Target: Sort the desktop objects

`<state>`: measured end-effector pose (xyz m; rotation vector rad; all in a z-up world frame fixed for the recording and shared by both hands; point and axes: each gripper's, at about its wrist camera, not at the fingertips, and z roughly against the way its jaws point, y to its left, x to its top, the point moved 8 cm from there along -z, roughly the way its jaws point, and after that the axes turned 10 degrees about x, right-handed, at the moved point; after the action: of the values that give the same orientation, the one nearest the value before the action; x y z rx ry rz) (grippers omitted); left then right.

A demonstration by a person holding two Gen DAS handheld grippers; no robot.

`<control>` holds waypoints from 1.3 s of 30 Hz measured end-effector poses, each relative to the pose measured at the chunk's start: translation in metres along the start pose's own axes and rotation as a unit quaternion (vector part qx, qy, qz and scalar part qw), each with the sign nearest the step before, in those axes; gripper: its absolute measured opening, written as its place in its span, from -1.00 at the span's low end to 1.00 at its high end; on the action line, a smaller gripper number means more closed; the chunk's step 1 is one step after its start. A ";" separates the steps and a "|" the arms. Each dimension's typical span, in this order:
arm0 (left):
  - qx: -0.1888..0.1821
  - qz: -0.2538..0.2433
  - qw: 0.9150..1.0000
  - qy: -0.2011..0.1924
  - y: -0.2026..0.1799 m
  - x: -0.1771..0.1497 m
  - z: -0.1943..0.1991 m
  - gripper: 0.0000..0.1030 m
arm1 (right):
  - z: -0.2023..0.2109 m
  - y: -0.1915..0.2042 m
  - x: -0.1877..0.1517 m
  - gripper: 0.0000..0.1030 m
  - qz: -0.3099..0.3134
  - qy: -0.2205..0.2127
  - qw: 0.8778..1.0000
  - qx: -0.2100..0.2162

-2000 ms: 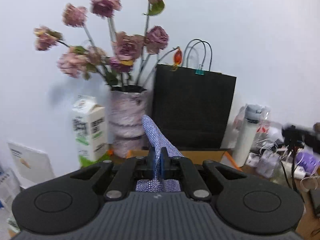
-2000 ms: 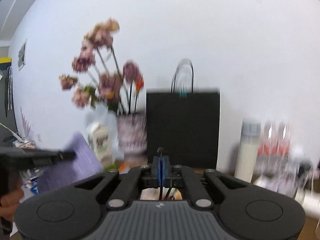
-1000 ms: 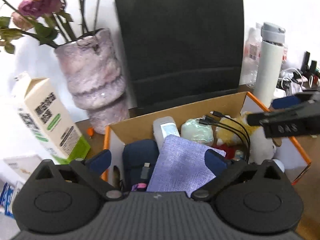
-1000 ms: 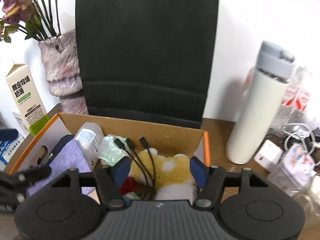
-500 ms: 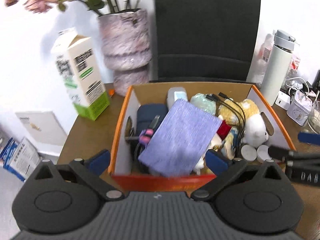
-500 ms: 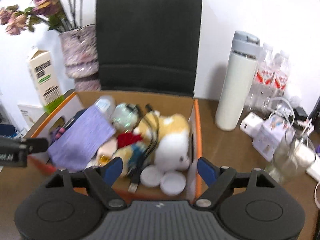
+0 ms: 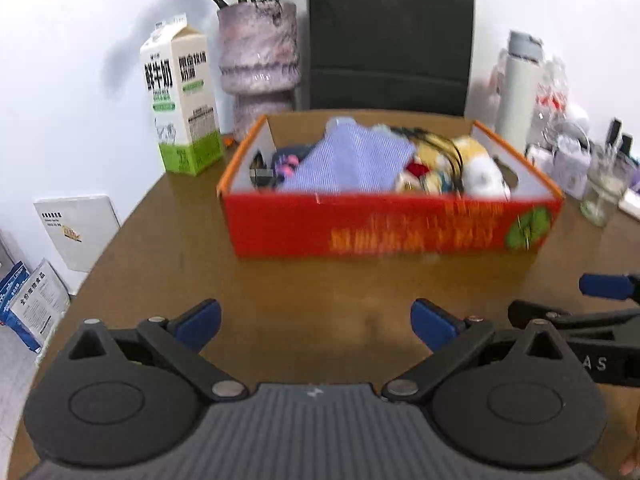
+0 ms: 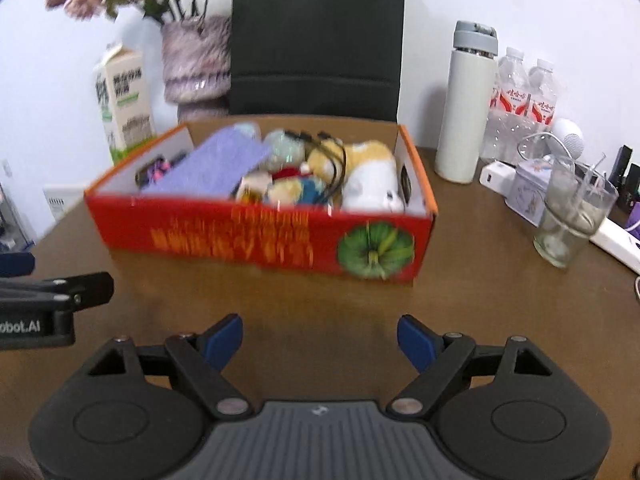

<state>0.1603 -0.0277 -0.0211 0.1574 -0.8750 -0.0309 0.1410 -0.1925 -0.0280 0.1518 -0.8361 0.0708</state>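
A red-orange cardboard box (image 7: pixel 392 224) (image 8: pixel 260 236) stands on the brown table. It holds a purple cloth (image 7: pixel 352 164) (image 8: pixel 216 168), a yellow and white plush toy (image 7: pixel 476 168) (image 8: pixel 368 176), black cables and other small items. My left gripper (image 7: pixel 316 322) is open and empty, low over the table in front of the box. My right gripper (image 8: pixel 320 338) is open and empty, also in front of the box. Each gripper shows at the edge of the other's view.
Behind the box are a milk carton (image 7: pixel 182 96), a vase of dried flowers (image 7: pixel 260 68) and a black paper bag (image 7: pixel 390 36). To the right stand a white flask (image 8: pixel 466 100), water bottles (image 8: pixel 524 96), a glass (image 8: pixel 572 216), a small tin (image 8: pixel 532 192) and chargers.
My left gripper let go of the purple cloth into the box and my right gripper released the cables there. Both grippers opened and pulled back low in front of the box.
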 end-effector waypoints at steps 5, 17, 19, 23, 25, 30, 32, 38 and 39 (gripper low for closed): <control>0.004 -0.007 1.000 0.023 0.001 -0.040 0.004 1.00 | 0.009 0.004 -0.031 0.62 0.002 -0.005 1.000 -0.016; 0.006 0.019 1.000 0.014 0.008 -0.093 0.043 1.00 | 0.041 0.021 -0.083 0.87 -0.016 -0.024 1.000 -0.006; 0.006 0.020 1.000 0.012 0.010 -0.098 0.048 1.00 | 0.045 0.023 -0.088 0.93 -0.020 -0.024 0.999 -0.010; -0.001 0.016 1.000 0.006 0.011 -0.104 0.055 1.00 | 0.052 0.024 -0.095 1.00 -0.018 -0.019 1.000 -0.006; -0.002 0.016 1.000 0.003 0.011 -0.105 0.056 1.00 | 0.055 0.024 -0.099 1.00 -0.015 -0.019 1.000 -0.002; -0.003 0.015 1.000 0.003 0.011 -0.105 0.055 1.00 | 0.059 0.024 -0.102 1.00 -0.010 -0.018 1.000 0.004; -0.005 0.016 1.000 0.003 0.011 -0.105 0.055 1.00 | 0.059 0.024 -0.102 1.00 -0.010 -0.018 1.000 0.004; -0.006 0.016 1.000 0.003 0.011 -0.104 0.054 1.00 | 0.059 0.024 -0.102 1.00 -0.008 -0.018 1.000 0.007; -0.005 0.016 1.000 0.003 0.011 -0.104 0.054 1.00 | 0.059 0.024 -0.102 1.00 -0.007 -0.017 1.000 0.008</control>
<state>0.0520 -0.0145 -0.0645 0.1338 -0.8710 -0.0054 0.0266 -0.1787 -0.0624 0.1751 -0.8693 0.0613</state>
